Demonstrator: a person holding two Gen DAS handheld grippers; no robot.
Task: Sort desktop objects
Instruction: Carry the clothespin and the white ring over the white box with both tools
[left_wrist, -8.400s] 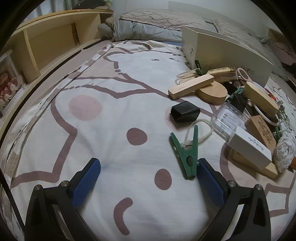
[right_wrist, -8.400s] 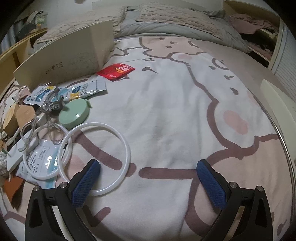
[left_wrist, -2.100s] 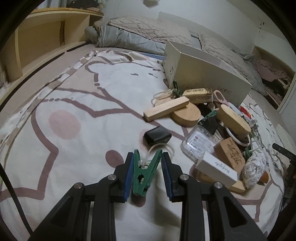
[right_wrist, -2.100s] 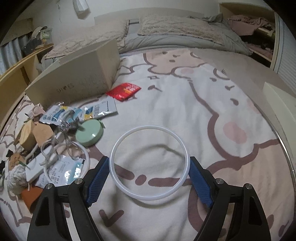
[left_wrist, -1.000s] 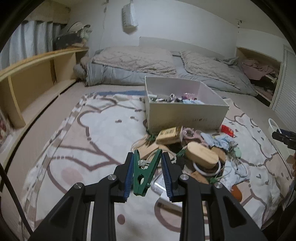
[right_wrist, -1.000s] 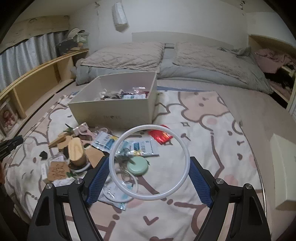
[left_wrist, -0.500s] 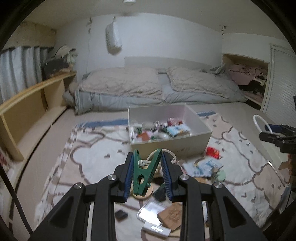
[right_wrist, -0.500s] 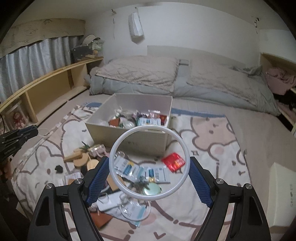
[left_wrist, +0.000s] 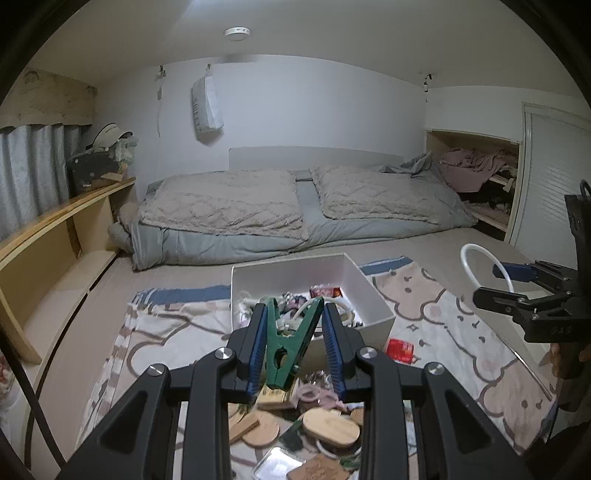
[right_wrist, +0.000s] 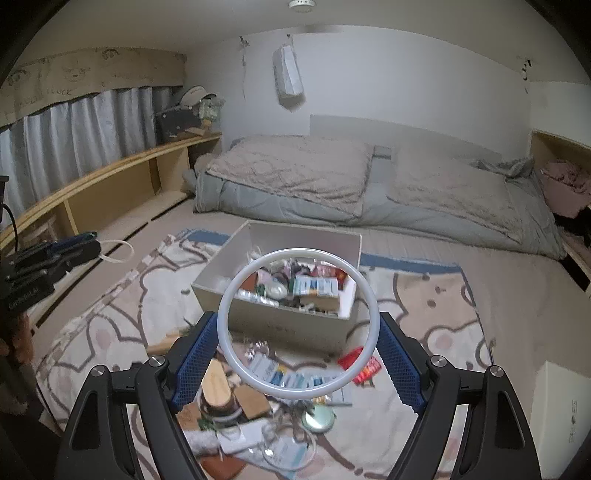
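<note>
My left gripper (left_wrist: 294, 345) is shut on a green clothes peg (left_wrist: 288, 343), held high above the patterned blanket. A thin white cord loop dangles from that gripper (right_wrist: 70, 254) in the right wrist view. My right gripper (right_wrist: 297, 349) is shut on a white plastic ring (right_wrist: 297, 323), its blue pads pressing on both sides. The same ring (left_wrist: 476, 264) shows at the right edge of the left wrist view. Below and ahead sits the open white box (left_wrist: 365, 295) with small items inside. Both grippers hover short of the box.
Loose objects lie on the blanket in front of the box: wooden pieces (left_wrist: 328, 422), a red packet (left_wrist: 400, 349), a mint round case (right_wrist: 319, 419), sachets (right_wrist: 291, 378). Bedding (left_wrist: 258, 206) fills the far side. A wooden shelf (left_wrist: 55, 236) runs along the left.
Both grippers have risen well above the blanket with the peg and the ring still held. The box now shows from higher up, its contents visible.
</note>
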